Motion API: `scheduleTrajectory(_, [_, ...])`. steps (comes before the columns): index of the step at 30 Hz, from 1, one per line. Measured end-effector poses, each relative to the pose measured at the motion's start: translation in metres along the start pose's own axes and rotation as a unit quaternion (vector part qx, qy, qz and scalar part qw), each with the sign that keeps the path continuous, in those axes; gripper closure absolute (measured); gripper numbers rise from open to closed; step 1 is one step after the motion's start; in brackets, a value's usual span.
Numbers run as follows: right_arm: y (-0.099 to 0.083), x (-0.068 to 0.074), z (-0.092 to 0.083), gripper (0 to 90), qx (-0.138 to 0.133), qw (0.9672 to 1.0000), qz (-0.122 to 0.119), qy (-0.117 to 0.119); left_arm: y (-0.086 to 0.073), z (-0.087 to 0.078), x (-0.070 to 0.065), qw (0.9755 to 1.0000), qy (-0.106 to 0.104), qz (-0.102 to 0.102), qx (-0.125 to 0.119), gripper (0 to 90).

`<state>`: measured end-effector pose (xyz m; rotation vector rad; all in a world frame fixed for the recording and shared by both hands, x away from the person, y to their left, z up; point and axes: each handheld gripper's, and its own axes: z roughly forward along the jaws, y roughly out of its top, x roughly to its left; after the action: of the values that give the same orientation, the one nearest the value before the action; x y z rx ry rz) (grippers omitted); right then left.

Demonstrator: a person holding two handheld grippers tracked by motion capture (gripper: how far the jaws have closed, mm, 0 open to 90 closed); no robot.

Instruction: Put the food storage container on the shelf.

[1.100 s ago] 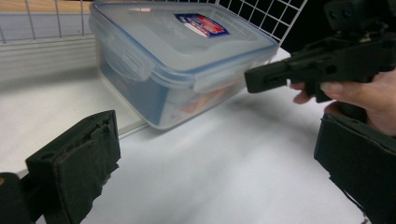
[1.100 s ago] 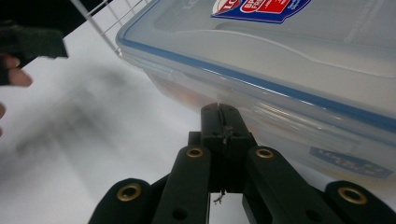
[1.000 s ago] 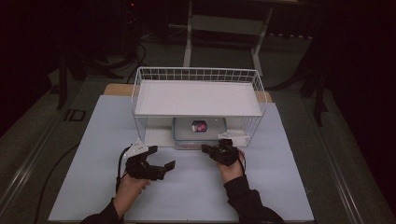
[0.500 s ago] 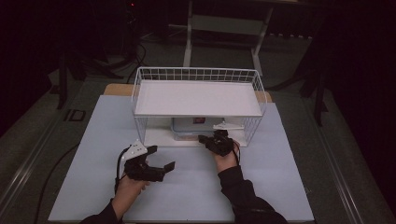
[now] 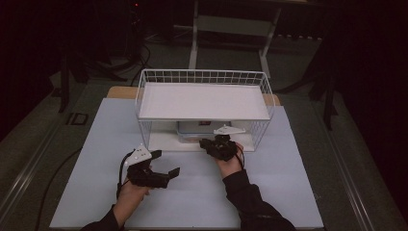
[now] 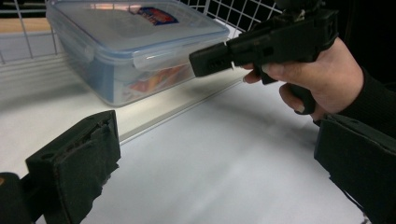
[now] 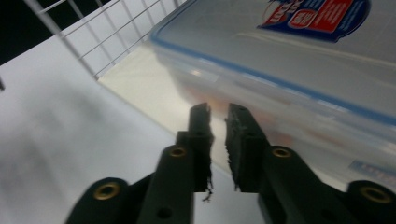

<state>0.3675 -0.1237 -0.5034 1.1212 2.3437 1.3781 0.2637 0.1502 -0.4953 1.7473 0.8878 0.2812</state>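
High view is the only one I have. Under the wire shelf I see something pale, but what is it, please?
Observer: A clear plastic container with a blue-rimmed lid; the lid carries a red and blue label.
Operator: Is the right tool open?
Observer: Almost shut. In the right gripper view the right tool has a narrow gap between its jaws.
Operator: Does it touch the container?
Observer: I cannot tell. In the left gripper view its tip points at the lid's side flap, very close.

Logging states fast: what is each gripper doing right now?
Left gripper: open, jaws wide apart, holding nothing.
Right gripper: jaws nearly together, gripping nothing, close to the clear plastic blue-rimmed lidded container.
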Motion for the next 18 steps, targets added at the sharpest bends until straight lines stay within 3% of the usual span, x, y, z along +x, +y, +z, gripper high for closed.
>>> scheduleTrajectory(8, [-0.008,0.005,-0.019,35.8,0.003,0.9999,-0.013,0.011,0.004,-0.007,-0.004,0.9999,-0.006,0.012,0.009,0.0])
scheduleTrajectory(11, [-0.011,0.007,-0.028,28.8,-0.002,0.9997,-0.008,0.022,0.003,-0.009,-0.009,0.9995,-0.01,0.018,0.023,0.0])
scheduleTrajectory(18, [-0.019,0.013,-0.046,18.5,-0.015,0.9989,-0.008,0.044,0.003,-0.018,-0.014,0.9992,-0.015,0.025,0.028,0.0])
